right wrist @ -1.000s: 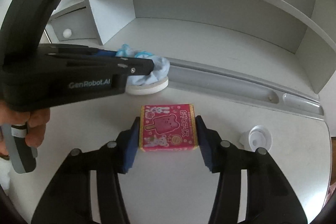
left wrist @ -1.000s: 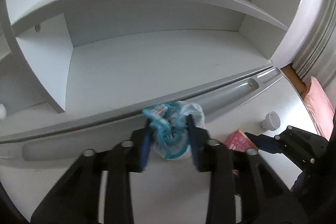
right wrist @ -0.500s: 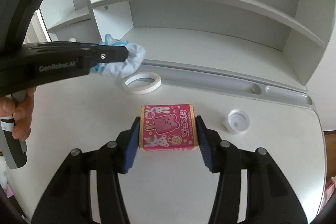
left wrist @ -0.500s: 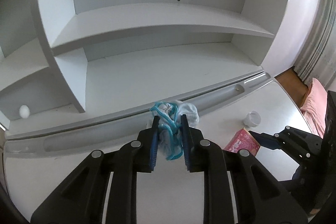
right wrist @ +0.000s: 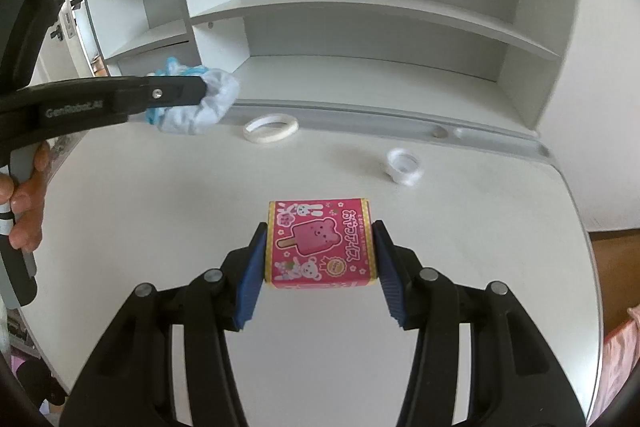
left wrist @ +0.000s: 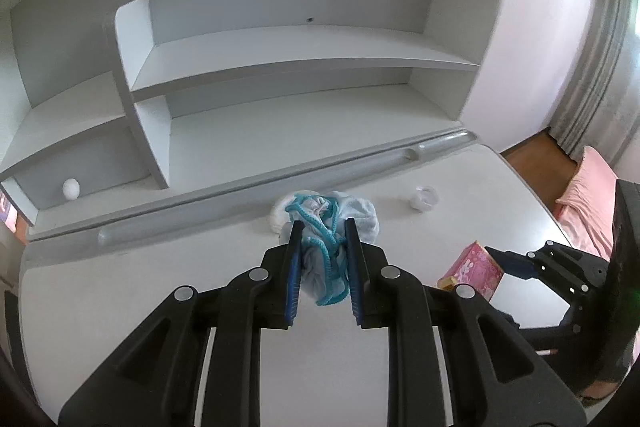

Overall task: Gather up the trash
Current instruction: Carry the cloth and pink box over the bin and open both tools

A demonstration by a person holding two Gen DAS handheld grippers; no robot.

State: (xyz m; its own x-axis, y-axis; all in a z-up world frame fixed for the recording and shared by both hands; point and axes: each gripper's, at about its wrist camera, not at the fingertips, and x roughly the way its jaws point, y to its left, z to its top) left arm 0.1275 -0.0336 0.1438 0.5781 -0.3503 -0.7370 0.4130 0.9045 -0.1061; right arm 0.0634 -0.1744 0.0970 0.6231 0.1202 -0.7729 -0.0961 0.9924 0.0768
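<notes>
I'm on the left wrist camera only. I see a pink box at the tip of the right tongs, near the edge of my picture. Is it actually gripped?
Observer: Yes. The right wrist view shows the right tongs shut on the pink box, one pad on each short side.
Operator: What's printed on top?
Observer: A pink bear-shaped ice pop, with small rabbits around it.
Operator: Anything hidden behind the crumpled cloth I'm holding?
Observer: A white tape ring lies flat on the desk, just right of the crumpled cloth in the left tongs, in front of the grey groove.
</notes>
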